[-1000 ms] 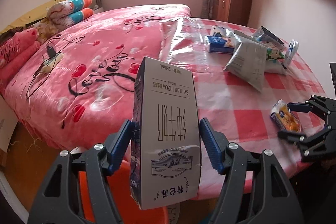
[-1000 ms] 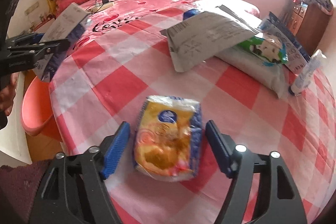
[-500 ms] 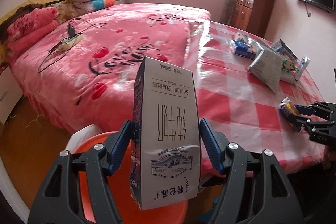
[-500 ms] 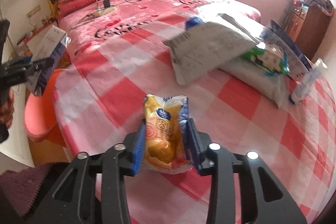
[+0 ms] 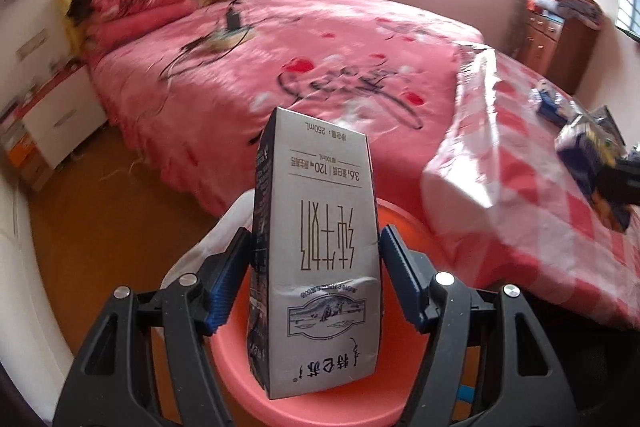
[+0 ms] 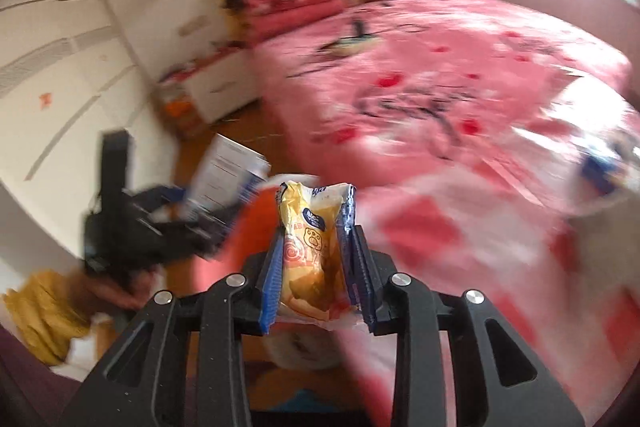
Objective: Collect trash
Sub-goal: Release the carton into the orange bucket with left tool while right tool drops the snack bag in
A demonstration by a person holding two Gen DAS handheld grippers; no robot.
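A grey milk carton point(image 5: 320, 187) stands upside down between the blue pads of my left gripper point(image 5: 314, 243), which is shut on it. It hangs over an orange bin point(image 5: 404, 227) on the floor beside the table. My right gripper point(image 6: 316, 239) is closing its jaws on a crumpled yellow snack packet point(image 6: 312, 219), and the pads press on its sides. The packet is lifted off the table, near the bin point(image 6: 256, 227). In the right wrist view the left gripper point(image 6: 160, 223) and the carton point(image 6: 228, 171) show blurred at the left.
A round table with a red checked cloth point(image 5: 520, 187) stands right of the bin, with more wrappers point(image 5: 552, 103) at its far side. A pink bed point(image 5: 320, 59) fills the middle. A white nightstand point(image 5: 60, 115) and a wooden dresser point(image 5: 560, 39) stand against the walls.
My right gripper shut on the snack packet, lifted it off the table and swung it left toward the bin. My left gripper carried the carton left and down over the bin.
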